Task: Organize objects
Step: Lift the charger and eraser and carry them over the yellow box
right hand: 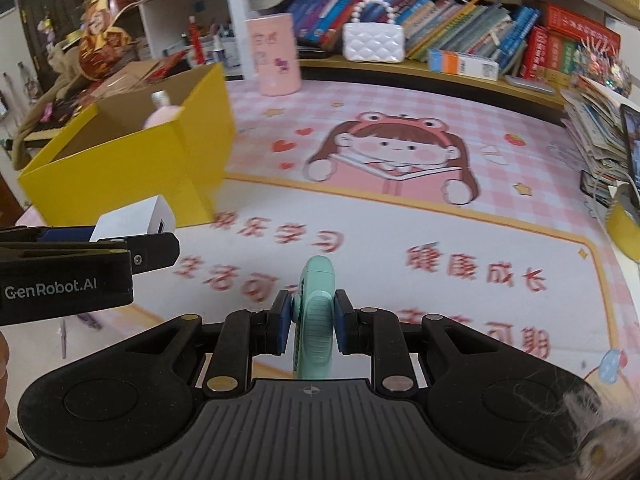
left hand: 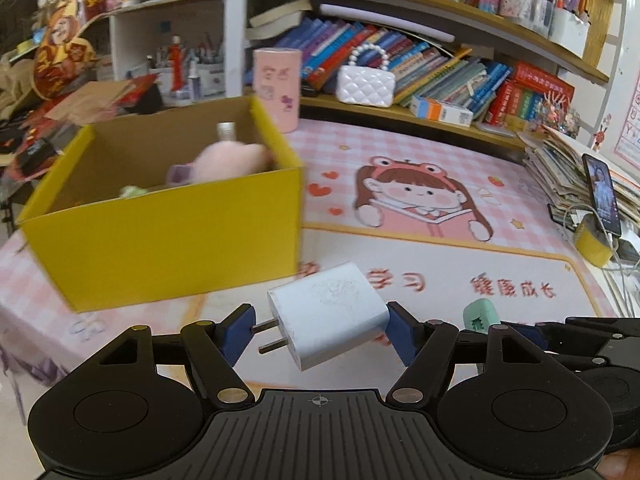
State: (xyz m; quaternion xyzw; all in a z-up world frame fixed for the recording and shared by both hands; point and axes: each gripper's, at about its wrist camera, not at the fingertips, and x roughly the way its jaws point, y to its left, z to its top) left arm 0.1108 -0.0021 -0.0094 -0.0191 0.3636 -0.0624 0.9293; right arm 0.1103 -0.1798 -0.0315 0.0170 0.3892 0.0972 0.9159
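My left gripper [left hand: 320, 330] is shut on a white plug charger [left hand: 328, 314], its two prongs pointing left, held above the desk mat just in front of the yellow box [left hand: 160, 240]. The open box holds a pink plush toy [left hand: 228, 162] and a small bottle [left hand: 225, 131]. My right gripper [right hand: 310, 320] is shut on a mint green tape dispenser [right hand: 316, 312] above the mat. It shows in the left wrist view at the right [left hand: 482, 316]. The charger [right hand: 134, 220] and yellow box [right hand: 120, 168] show at the left in the right wrist view.
A pink cylinder cup [left hand: 278, 88] stands behind the box. A white quilted purse [left hand: 366, 84] and rows of books sit on the low shelf. A stack of papers with a phone [left hand: 602, 196] and a yellow tape roll [left hand: 594, 244] are at the right.
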